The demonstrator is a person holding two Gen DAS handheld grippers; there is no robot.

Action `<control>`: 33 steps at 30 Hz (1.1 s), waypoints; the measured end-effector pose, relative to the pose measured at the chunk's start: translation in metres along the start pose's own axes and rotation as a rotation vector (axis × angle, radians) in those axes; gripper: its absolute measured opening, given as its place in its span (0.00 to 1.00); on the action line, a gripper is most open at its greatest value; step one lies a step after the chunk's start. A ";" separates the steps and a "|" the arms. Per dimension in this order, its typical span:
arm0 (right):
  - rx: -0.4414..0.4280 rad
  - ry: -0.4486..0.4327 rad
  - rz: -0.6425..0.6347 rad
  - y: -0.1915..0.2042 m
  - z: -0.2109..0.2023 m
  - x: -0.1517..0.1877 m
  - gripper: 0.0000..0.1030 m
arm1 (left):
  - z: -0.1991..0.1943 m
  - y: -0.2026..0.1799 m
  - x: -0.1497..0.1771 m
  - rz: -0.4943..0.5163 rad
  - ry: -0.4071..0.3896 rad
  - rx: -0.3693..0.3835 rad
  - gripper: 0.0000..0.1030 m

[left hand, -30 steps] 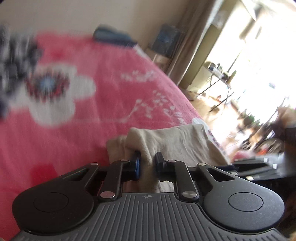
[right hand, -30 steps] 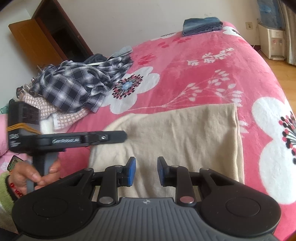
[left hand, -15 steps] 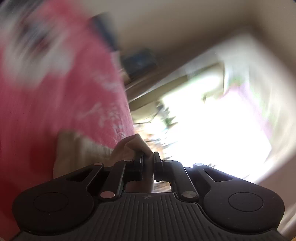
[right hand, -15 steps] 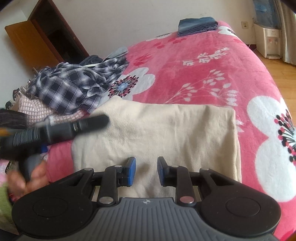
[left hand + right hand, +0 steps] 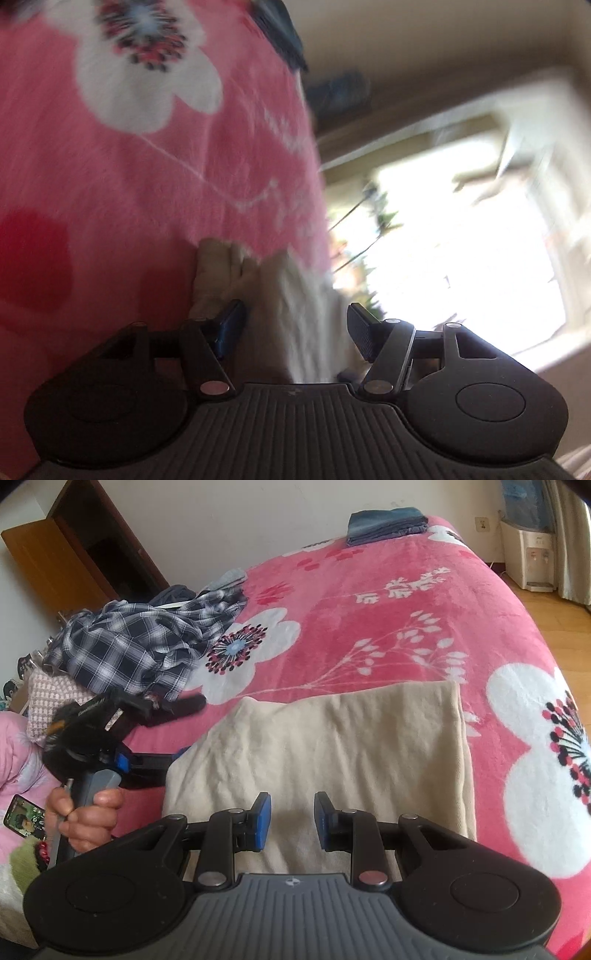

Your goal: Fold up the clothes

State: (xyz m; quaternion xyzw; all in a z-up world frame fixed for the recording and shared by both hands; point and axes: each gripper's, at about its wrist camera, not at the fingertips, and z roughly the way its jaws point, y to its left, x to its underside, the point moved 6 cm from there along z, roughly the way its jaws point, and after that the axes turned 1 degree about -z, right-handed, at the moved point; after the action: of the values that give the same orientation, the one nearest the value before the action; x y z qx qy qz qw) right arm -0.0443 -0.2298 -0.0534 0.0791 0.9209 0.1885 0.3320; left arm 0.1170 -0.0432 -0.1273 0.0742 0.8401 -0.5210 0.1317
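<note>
My left fingers (image 5: 295, 325) have just sprung wide apart; half a second ago they were pinched on a bunch of the beige cloth (image 5: 332, 753), and now the fabric lies loose between them, touching neither pad as far as I can tell. I take that to mean I have let go after carrying the edge over, so one fold is laid. The cloth sits flat on the pink bed (image 5: 388, 627), a rough rectangle with a doubled right edge, squarer and tidier than a second ago.

My right fingers (image 5: 291, 821) hover over the near edge of the cloth with a narrow gap, holding nothing. The next fold, I judge, would start from one of these edges.

My left view is badly smeared by motion: the cloth (image 5: 295, 295) is only a pale blur, and the window washes out everything to the right. In the right view my left hand (image 5: 85, 819) and its tool cover the cloth's left corner, and my own tool hides its near edge. A plaid shirt (image 5: 140, 646) waits in a heap farther back.
</note>
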 end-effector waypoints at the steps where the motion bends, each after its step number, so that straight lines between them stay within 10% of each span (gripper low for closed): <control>1: -0.001 0.000 0.000 0.001 0.000 0.000 0.27 | 0.005 -0.004 0.002 0.030 0.013 -0.042 0.39; 4: -0.002 -0.005 -0.006 0.004 -0.001 0.000 0.27 | 0.008 -0.006 0.000 -0.028 0.030 0.063 0.23; 12: 0.008 0.000 0.020 -0.004 -0.001 0.002 0.27 | 0.038 0.074 -0.001 -0.542 0.130 0.292 0.26; 18: 0.006 -0.023 -0.022 -0.001 -0.008 -0.003 0.27 | -0.008 0.039 -0.016 -0.368 -0.003 0.108 0.65; 23: -0.011 -0.040 -0.036 0.001 -0.011 -0.004 0.27 | -0.060 -0.009 0.011 -0.047 -0.091 -0.110 0.66; 29: -0.023 -0.043 -0.037 0.001 -0.019 0.004 0.27 | -0.046 -0.065 0.110 0.438 0.100 -0.258 0.66; 33: -0.029 -0.044 -0.040 0.001 -0.024 0.009 0.27 | -0.036 -0.055 0.131 0.388 0.115 -0.328 0.55</control>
State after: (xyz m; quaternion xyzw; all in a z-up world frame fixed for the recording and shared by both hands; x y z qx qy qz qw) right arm -0.0666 -0.2336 -0.0407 0.0600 0.9118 0.1936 0.3571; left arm -0.0279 -0.0371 -0.1045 0.2411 0.8895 -0.3377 0.1914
